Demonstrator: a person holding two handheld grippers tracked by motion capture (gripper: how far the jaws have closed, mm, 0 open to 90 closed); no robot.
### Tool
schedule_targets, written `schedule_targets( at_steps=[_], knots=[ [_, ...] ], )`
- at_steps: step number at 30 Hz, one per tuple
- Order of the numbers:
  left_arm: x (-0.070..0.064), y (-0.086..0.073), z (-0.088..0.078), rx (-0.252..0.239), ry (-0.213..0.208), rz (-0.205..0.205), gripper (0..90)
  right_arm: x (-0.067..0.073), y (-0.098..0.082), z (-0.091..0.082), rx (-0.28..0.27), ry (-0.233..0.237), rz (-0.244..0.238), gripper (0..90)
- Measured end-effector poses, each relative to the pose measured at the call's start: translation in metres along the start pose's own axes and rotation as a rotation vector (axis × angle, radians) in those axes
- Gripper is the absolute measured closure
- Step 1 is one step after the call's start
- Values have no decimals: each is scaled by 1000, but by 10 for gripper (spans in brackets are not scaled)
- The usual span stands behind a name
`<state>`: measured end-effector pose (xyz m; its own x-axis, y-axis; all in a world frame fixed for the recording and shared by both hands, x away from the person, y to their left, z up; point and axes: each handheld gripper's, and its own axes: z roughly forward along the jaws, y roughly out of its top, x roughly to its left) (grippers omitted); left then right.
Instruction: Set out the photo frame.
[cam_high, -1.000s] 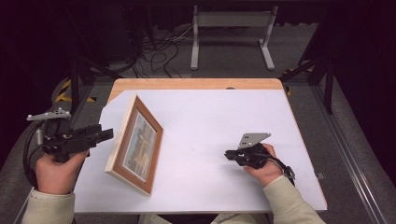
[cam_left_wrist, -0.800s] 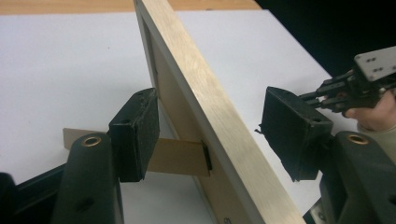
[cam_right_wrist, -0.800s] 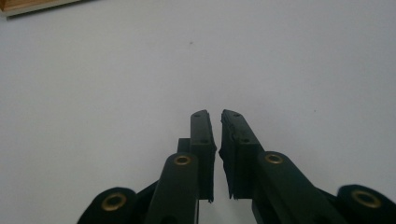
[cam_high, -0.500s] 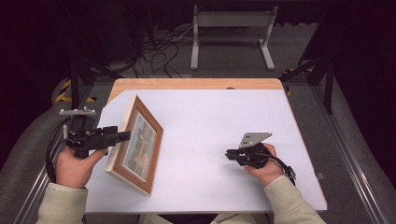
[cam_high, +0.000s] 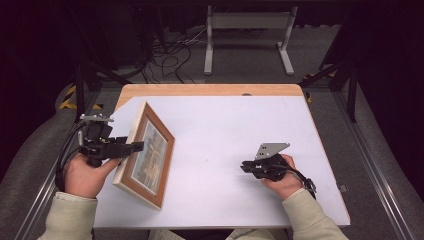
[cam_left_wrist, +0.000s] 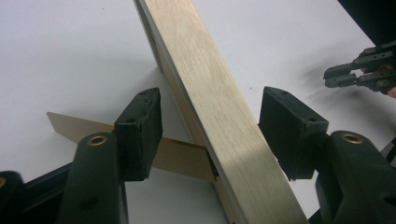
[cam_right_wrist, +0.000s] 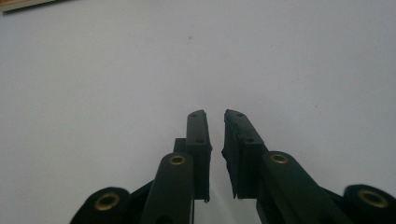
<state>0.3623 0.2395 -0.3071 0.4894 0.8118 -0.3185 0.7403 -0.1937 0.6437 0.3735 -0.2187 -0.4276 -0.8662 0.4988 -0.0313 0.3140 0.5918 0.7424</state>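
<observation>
Two claw jaws straddle picture frame (cam_left_wrist: 219, 116) edge, just closing, pads not yet pressing; frame's long axis runs lower-right to upper-left between them. Left claw (cam_left_wrist: 210, 135) nearest; right claw (cam_high: 246, 166) released, well apart, lower right of tabletop (cam_high: 240, 125).

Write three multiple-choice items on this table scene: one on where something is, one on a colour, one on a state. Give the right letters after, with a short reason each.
1. Where does the picture frame stand on the white table?
A. At the person's left side
B. At the far right corner
C. Flat in the middle

2. What colour is the frame's border?
A. Black
B. Light wood
C. Red

3. How do the jaws of the left gripper stand to the frame's edge?
A. Shut far away from it
B. One on each side of it, with a gap on at least one side
C. Clamped on the other gripper

Key: 1 A, the high view shows it propped up near the left hand. 2 B, the left gripper view shows pale wood grain between the jaws. 3 B, that view shows the edge between the pads, the left pad clear of it; these jaws have just been closing.
</observation>
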Motion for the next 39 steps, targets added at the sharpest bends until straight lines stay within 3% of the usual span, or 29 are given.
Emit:
schedule_targets(
  at_steps=[4,8,11,19,24,30,32,35,37,38,39],
  knots=[
    [-2,2,0,0,1,13,499,0,-1,0,2,1,3,802],
    [-3,3,1,13,18,23,526,0,-1,0,2,2,2,801],
    [-7,6,0,16,59,56,588,-1,-2,-1,0,1,4,801],
    [-10,9,-3,15,101,89,663,0,-1,-3,-4,-5,-4,800],
    [-9,10,-5,7,76,110,709,0,-1,-4,-6,-7,-7,799],
    [-16,13,-9,-32,51,168,714,-2,-1,-4,-9,-11,-7,799],
    [-20,17,-11,-38,53,216,714,-2,-1,-5,-8,-14,-5,799],
    [-25,21,-12,-37,41,235,714,-4,-2,-7,-11,-20,1,797],
    [-32,27,-10,-36,26,287,714,-6,-3,-10,-14,-26,6,796],
    [-32,27,-10,-36,26,287,714,-7,-4,-11,-18,-30,10,796],
    [-38,31,-7,-33,18,322,714,-8,-4,-13,-20,-35,15,796]
  ],
)
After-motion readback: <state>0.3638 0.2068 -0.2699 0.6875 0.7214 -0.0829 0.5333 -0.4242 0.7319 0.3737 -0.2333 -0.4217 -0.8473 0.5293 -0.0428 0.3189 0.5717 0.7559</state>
